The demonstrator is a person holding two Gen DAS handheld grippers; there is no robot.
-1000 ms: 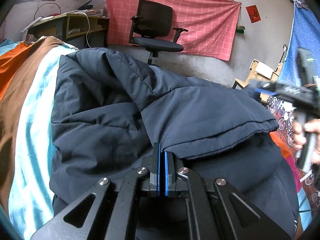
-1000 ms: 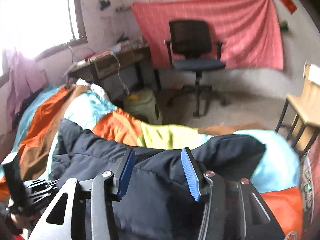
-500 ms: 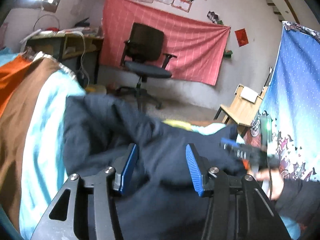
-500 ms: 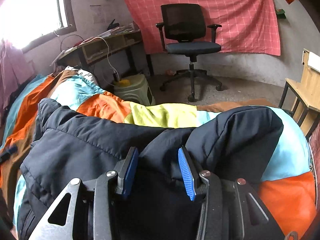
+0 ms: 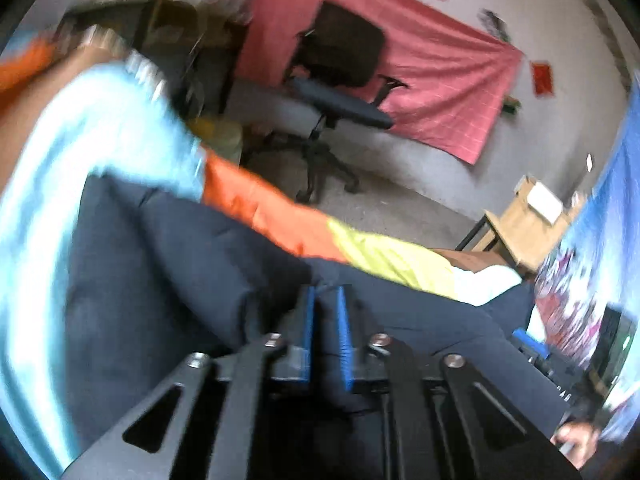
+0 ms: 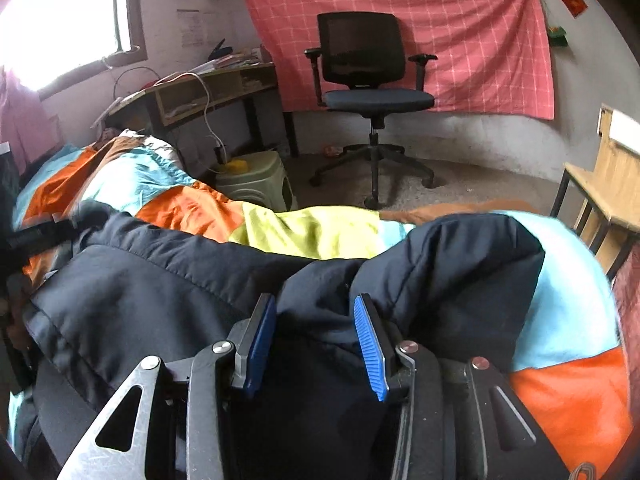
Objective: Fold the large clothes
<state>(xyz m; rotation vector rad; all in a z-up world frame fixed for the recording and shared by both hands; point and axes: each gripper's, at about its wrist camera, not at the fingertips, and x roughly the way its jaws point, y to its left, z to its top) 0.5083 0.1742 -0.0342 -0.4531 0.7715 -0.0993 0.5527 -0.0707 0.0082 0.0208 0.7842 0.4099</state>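
Observation:
A large dark navy padded jacket (image 6: 160,288) lies on a bed with a patchwork cover (image 6: 312,232). In the right wrist view my right gripper (image 6: 316,312) is open, its blue pads either side of a raised fold of the jacket. In the blurred left wrist view the jacket (image 5: 168,264) fills the lower middle, and my left gripper (image 5: 326,296) has its blue pads close together on a thin edge of the jacket. The right gripper and the hand holding it show at the right edge of that view (image 5: 576,364).
A black office chair (image 6: 368,92) stands on the floor beyond the bed, before a red cloth (image 6: 460,40) on the wall. A pale plastic stool (image 6: 256,184) and a desk (image 6: 208,92) are at the left. A wooden chair (image 6: 612,184) is at the right.
My left gripper opened, swung across the jacket, then closed again on its edge. My right gripper has stayed open and settled around a jacket fold.

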